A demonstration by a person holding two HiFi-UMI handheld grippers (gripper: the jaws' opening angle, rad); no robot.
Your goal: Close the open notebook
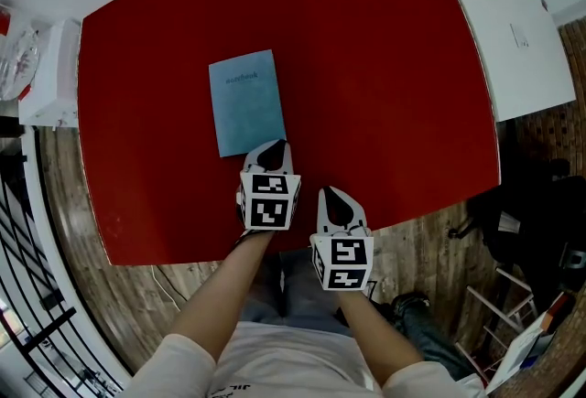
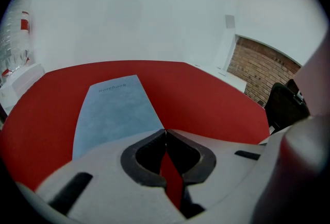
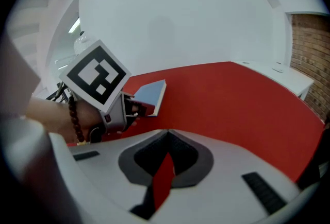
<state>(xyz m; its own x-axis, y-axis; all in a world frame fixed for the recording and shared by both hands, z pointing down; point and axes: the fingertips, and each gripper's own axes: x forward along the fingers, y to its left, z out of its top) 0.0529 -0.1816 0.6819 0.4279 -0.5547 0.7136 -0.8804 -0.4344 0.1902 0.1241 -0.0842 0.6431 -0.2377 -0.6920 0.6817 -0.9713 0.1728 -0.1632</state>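
A light blue notebook lies flat and closed on the red table, cover up with small print near its far edge. My left gripper is shut and empty, its tips just off the notebook's near right corner. In the left gripper view the notebook lies just beyond the meeting tips of the left gripper. My right gripper is shut and empty, over the table's front edge, to the right of the left one. The right gripper view shows its tips closed, with the left gripper and the notebook to the left.
A white counter runs along the table's right side. A white ledge with a clear plastic bottle stands at the left. A dark chair and clutter sit on the wooden floor at the right. A person's legs are below the front edge.
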